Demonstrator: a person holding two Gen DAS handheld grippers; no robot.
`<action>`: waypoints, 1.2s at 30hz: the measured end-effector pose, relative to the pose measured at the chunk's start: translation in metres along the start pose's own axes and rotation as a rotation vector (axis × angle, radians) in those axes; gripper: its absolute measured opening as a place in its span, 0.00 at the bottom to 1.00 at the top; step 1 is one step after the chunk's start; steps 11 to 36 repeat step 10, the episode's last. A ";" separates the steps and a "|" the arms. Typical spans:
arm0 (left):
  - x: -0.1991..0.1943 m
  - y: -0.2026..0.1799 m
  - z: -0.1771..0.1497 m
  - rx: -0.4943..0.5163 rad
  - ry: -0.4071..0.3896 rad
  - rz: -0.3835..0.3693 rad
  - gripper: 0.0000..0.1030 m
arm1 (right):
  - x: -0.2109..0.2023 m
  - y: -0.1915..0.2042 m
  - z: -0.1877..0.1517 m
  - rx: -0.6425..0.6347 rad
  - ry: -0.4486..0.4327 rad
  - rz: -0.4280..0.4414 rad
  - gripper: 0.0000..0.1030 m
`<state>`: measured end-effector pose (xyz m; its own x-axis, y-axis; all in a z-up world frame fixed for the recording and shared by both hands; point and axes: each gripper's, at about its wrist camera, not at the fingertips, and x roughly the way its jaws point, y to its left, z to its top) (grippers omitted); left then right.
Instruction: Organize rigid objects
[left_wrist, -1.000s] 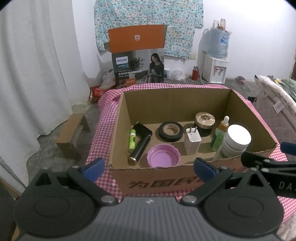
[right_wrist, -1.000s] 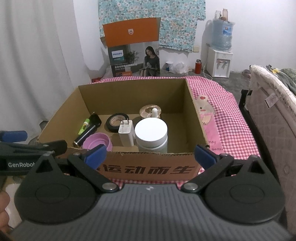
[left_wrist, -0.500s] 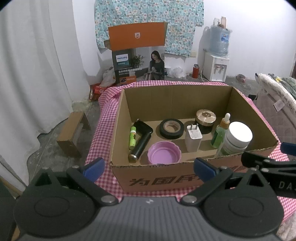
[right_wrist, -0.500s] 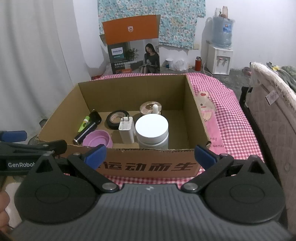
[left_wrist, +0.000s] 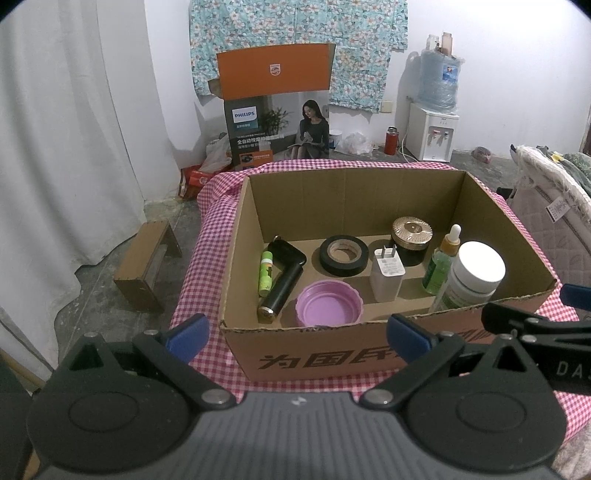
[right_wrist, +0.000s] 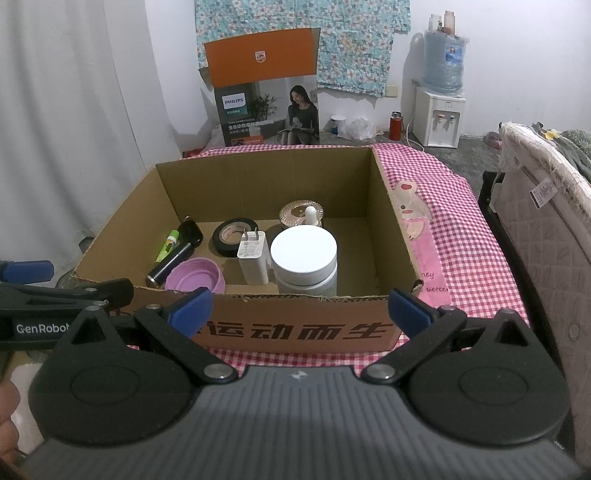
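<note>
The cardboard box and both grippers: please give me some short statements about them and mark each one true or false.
1. The purple lid lies inside the cardboard box. True.
2. The black tape roll stands on the checkered cloth outside the box. False: it lies inside the box.
3. The left gripper has its jaws open and empty. True.
4. The right gripper holds the white charger. False: its jaws are open, and the charger stands in the box.

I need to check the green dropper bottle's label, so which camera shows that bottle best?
The left wrist view: the green dropper bottle stands in full sight beside the white jar. In the right wrist view the white jar hides its body; only the white dropper tip shows. The label cannot be read in either.
</note>
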<state>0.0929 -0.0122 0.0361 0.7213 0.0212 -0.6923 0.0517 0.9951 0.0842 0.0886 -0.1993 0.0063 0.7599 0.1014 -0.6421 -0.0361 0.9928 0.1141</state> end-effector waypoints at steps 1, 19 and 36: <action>0.000 0.000 0.000 0.000 0.000 0.000 1.00 | 0.000 0.000 0.000 0.000 0.000 0.000 0.99; 0.000 0.000 0.000 0.001 -0.001 0.001 1.00 | 0.000 0.000 0.000 -0.002 0.000 0.000 0.99; 0.000 0.000 0.000 0.001 -0.001 0.001 1.00 | 0.000 0.000 0.000 -0.002 0.000 0.000 0.99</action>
